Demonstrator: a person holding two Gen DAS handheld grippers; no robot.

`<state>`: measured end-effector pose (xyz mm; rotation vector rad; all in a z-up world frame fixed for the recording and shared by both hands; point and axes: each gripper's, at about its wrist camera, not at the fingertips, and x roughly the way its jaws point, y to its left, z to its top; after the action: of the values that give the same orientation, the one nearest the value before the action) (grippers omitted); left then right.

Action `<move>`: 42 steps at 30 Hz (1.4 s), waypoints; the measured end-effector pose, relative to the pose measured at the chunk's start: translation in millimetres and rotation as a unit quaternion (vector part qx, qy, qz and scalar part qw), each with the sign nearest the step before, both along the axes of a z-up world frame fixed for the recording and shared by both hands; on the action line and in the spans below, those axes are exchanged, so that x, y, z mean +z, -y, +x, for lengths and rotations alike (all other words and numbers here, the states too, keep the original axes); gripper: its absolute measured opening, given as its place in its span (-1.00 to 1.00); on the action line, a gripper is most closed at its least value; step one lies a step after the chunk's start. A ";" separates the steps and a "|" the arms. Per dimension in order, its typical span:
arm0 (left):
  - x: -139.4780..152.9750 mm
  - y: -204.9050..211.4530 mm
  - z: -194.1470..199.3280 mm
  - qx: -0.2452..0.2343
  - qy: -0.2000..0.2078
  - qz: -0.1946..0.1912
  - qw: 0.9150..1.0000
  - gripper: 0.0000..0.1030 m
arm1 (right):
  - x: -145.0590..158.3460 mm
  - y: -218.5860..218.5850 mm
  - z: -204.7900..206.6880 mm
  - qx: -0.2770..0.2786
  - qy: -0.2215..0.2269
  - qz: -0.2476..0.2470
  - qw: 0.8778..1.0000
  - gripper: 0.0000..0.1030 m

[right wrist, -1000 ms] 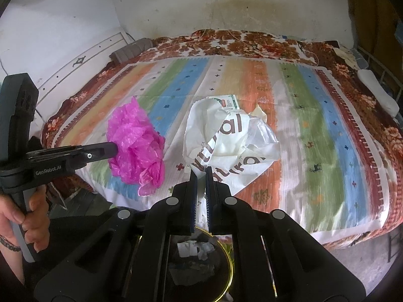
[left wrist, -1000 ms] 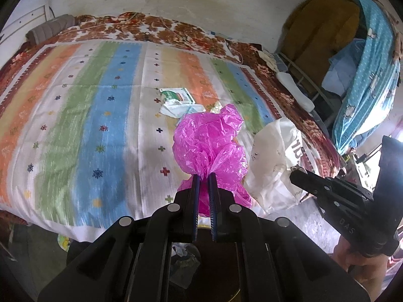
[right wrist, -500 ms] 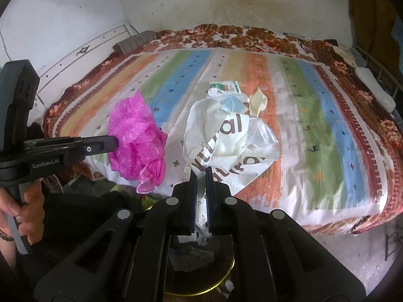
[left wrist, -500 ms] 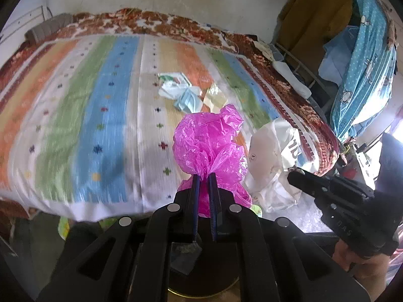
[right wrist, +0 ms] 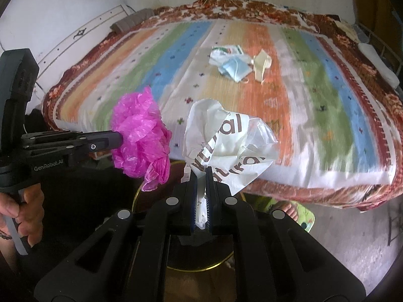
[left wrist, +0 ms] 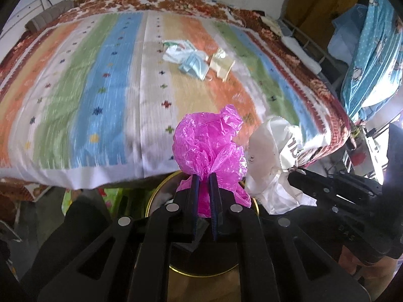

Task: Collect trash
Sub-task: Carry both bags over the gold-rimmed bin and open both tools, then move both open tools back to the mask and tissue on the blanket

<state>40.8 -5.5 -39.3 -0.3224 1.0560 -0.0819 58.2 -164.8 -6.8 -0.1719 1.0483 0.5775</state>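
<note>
My left gripper point(left wrist: 204, 176) is shut on a crumpled pink plastic bag point(left wrist: 209, 143), held off the near edge of the bed over a dark round bin with a gold rim point(left wrist: 148, 201). My right gripper point(right wrist: 201, 172) is shut on a crumpled white plastic bag with brown lettering point(right wrist: 226, 141), beside the pink bag point(right wrist: 138, 138) and over the same bin point(right wrist: 136, 196). More trash lies mid-bed: a white-green wrapper point(right wrist: 226, 49), a blue face mask point(right wrist: 235, 69) and a cream wrapper point(right wrist: 262, 65).
The bed has a striped multicolour cover point(left wrist: 88, 75) with a brown floral border. Blue dotted cloth point(left wrist: 372, 50) and a rack stand to the bed's right. A bare foot on a green slipper point(right wrist: 287, 209) is on the floor by the bin.
Both grippers have drawn back from the bed with their bags and now hold them off its near edge, over the bin. The trash on the bed has not moved.
</note>
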 end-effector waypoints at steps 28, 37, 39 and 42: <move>-44.5 10.4 8.9 0.004 -0.090 0.003 0.996 -0.19 | -64.0 -4.0 7.5 -0.032 -0.135 -0.020 0.990 -0.23; -20.8 -14.8 14.7 0.035 -0.050 -0.020 0.998 0.06 | -52.5 -6.3 8.5 -0.027 -0.106 -0.019 0.994 -0.08; -17.9 -16.9 16.8 0.037 -0.044 -0.019 0.998 0.15 | -48.4 -8.4 7.9 -0.021 -0.096 -0.020 0.995 -0.02; -11.8 -21.4 20.8 0.047 -0.031 -0.008 0.998 0.27 | -43.0 -9.7 9.2 -0.021 -0.081 -0.019 0.996 0.00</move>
<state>61.6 15.9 -51.1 -0.3914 1.1011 0.0043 67.4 -155.1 -49.7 -0.1383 1.2188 0.5405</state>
